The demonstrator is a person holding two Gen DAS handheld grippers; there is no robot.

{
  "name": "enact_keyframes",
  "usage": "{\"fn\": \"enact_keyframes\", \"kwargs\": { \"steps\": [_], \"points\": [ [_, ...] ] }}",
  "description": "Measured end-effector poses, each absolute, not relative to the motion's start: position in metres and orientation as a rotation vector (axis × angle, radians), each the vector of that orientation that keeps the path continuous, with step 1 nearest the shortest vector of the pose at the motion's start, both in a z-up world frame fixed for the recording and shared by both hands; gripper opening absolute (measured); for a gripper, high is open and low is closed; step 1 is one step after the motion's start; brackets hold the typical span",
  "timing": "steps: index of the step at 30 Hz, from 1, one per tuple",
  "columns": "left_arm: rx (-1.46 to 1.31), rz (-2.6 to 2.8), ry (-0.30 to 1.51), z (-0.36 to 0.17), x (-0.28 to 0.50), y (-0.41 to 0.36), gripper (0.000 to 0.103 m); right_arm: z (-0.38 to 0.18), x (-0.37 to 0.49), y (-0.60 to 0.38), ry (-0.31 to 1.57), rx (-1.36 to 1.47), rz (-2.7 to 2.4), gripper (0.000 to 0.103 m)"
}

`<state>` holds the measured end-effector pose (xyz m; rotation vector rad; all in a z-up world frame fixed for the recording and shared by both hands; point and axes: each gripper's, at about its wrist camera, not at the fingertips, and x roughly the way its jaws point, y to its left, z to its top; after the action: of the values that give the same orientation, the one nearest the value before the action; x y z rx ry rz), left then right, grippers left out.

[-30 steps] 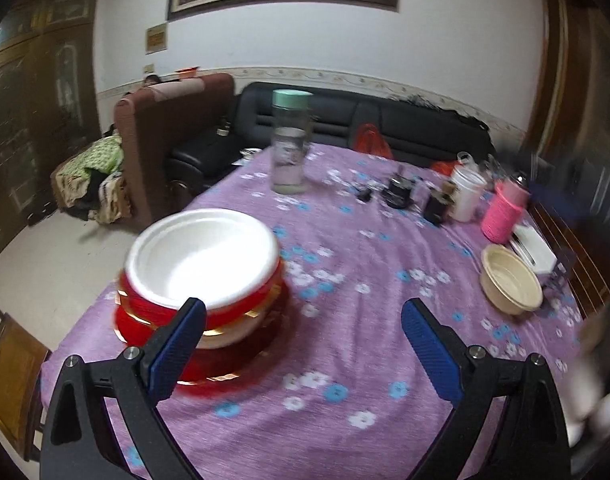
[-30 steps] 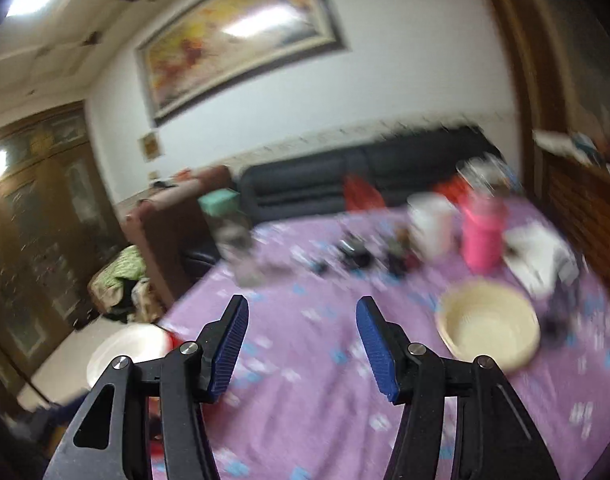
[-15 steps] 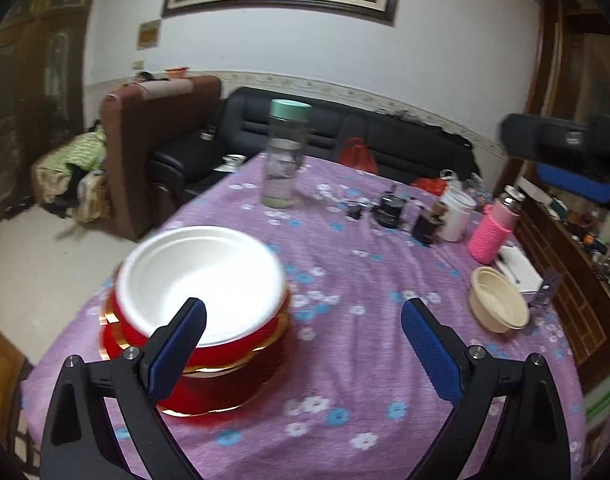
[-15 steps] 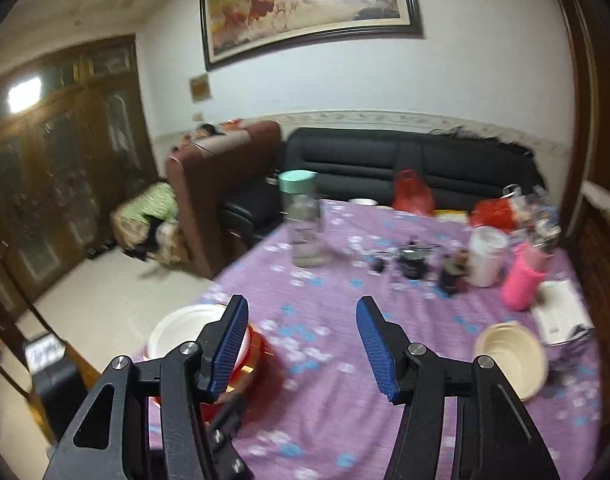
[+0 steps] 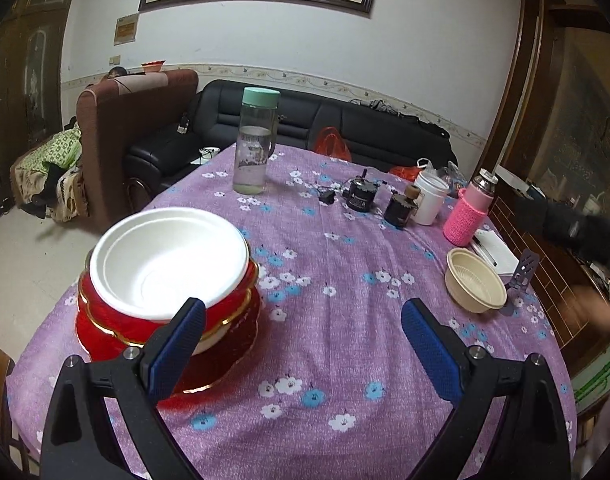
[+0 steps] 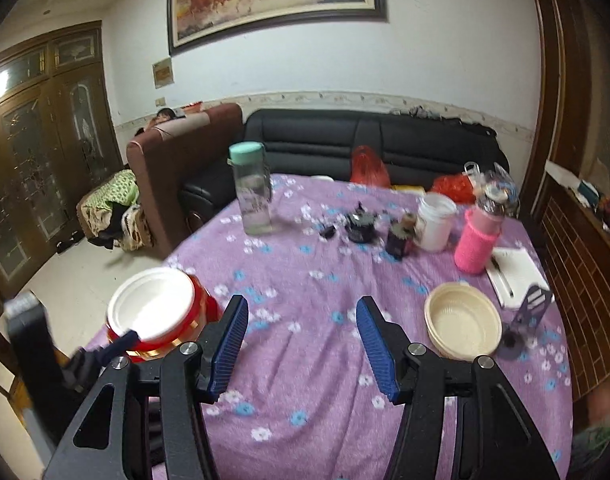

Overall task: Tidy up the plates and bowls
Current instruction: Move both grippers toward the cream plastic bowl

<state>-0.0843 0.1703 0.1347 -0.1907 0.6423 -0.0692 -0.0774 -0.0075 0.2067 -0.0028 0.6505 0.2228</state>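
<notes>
A round surface (image 5: 329, 344) covered in a purple cloth with white and blue flowers fills both wrist views.

At its near left edge stands a stack of dishes: a white bowl (image 5: 169, 260) nested on top of red bowls (image 5: 105, 320) with gold rims, all resting on a red plate (image 5: 225, 360). In the right wrist view the same stack (image 6: 153, 316) sits low on the left, near the surface's edge.

A single cream bowl (image 5: 475, 286) sits upright on the right side of the surface, well apart from the stack. Just beside it are a white notepad (image 5: 495, 250) and a small grey stand (image 5: 523, 272).

The left gripper (image 5: 303, 344) hovers above the near part of the surface, its blue-padded jaws spread wide and holding nothing. Its left finger overlaps the front of the stack in this view; whether it touches cannot be told.

The right gripper (image 6: 303, 348) hangs over the middle of the cloth, jaws apart and empty, between the stack and the cream bowl (image 6: 463, 322).

Farther back stand a clear bottle (image 5: 257, 148) with a mint cap, a white cup (image 5: 429, 200), a flask (image 5: 469, 212) in a pink knitted sleeve, and a few small dark items (image 5: 361, 194). Behind the surface are a black sofa (image 5: 345, 128) and a brown armchair (image 5: 121, 128).
</notes>
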Motion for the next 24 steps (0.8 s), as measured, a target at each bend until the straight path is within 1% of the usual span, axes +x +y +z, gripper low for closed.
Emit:
{"fn": "enact_keyframes", "kwargs": {
  "steps": [6,10,12,14,18,24],
  "points": [
    [-0.174,-0.078,0.697,0.123,-0.081,0.155,0.098,0.168,-0.068,-0.046,0.708,0.070,0.191,0.061],
    [-0.194,-0.108,0.733,0.120,-0.080,0.145,0.098,0.151,-0.068,-0.070,0.692,0.052,0.138,0.061],
    [-0.162,-0.101,0.736,0.120,-0.080,0.137,0.098,0.139,-0.066,-0.104,0.690,0.092,0.089,0.061],
    [-0.122,-0.095,0.735,0.118,-0.079,0.126,0.098,0.126,-0.059,-0.140,0.696,0.140,0.018,0.060],
    [-0.107,-0.115,0.788,0.110,-0.064,0.106,0.098,0.101,-0.040,-0.217,0.696,0.282,-0.150,0.060],
    [-0.153,-0.208,0.875,0.102,-0.020,0.069,0.098,0.067,-0.008,-0.267,0.716,0.488,-0.203,0.060]
  ]
}}
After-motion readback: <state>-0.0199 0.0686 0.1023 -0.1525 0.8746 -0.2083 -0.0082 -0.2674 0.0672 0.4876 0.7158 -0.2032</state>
